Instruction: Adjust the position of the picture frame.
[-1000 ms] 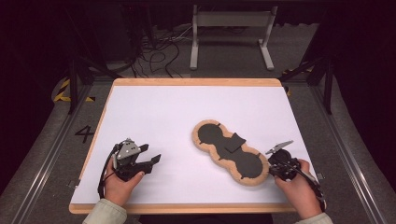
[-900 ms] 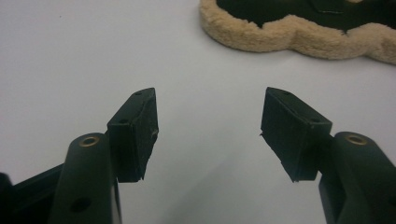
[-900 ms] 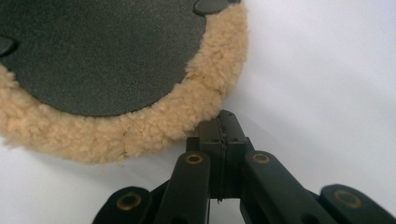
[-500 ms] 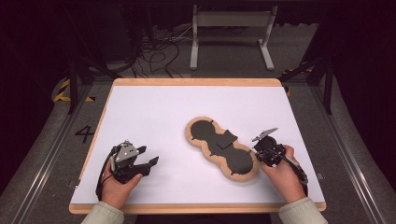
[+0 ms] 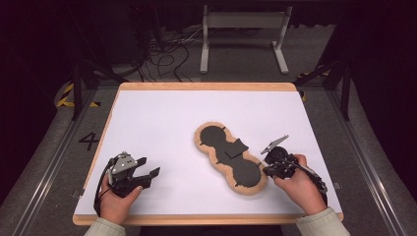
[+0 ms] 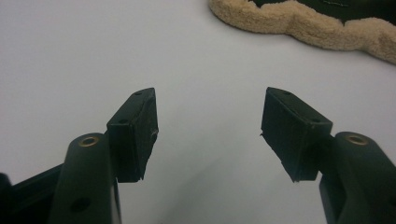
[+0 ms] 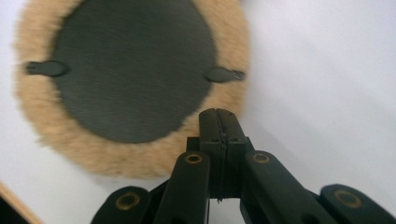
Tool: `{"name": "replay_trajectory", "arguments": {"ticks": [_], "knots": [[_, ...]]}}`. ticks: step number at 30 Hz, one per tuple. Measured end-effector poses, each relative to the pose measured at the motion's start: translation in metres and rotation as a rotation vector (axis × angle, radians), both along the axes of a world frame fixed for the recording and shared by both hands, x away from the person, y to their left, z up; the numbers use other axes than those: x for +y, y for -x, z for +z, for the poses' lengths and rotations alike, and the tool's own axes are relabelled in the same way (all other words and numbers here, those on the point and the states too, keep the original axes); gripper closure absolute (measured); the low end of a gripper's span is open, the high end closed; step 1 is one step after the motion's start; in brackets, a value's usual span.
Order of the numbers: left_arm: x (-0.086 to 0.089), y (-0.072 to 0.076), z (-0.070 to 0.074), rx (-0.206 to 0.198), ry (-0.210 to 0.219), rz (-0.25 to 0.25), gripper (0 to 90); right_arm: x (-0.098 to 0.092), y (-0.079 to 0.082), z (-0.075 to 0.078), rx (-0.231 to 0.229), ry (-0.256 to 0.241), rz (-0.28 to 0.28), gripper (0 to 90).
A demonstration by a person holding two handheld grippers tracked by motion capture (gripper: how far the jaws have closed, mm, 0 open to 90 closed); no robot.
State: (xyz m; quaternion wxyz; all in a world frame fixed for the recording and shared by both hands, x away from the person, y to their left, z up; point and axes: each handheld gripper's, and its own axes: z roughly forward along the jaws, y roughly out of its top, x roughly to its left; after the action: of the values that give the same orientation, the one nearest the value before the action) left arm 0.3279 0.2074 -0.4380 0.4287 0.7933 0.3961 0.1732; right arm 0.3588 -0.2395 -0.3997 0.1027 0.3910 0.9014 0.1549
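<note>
A peanut-shaped pad (image 5: 214, 136) with a tan fleece rim and two round black lobes lies right of the white table's middle, and a black flap crosses its waist. My right gripper (image 5: 267, 170) is shut, its tips against the fleece rim at the near lobe's right side. In the right gripper view the closed jaws (image 7: 218, 113) meet over the edge of that lobe (image 7: 135, 70), with nothing visibly between them. My left gripper (image 5: 149, 172) rests open near the table's front left. Its jaws (image 6: 208, 100) stand wide apart over bare white surface, and the fleece rim (image 6: 299, 23) lies farther off.
The white sheet (image 5: 162, 118) covers a wooden board whose front edge (image 5: 196, 219) runs just below both hands. Beyond the table's far edge stand a grey metal frame (image 5: 243, 29) and loose cables (image 5: 167, 54) on the dark floor.
My right gripper has moved left and slightly away from the front edge, and the fleece pad has shifted left with it. The left gripper has stayed put, open.
</note>
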Motion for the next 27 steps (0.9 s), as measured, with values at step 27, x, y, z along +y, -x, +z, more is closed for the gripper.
{"name": "replay_trajectory", "arguments": {"ticks": [27], "knots": [[0.005, 0.002, 0.000, -0.004, 0.009, 0.011, 36.8, 0.026, 0.001, -0.025, 0.080, -0.169, 0.160, 90.0]]}}
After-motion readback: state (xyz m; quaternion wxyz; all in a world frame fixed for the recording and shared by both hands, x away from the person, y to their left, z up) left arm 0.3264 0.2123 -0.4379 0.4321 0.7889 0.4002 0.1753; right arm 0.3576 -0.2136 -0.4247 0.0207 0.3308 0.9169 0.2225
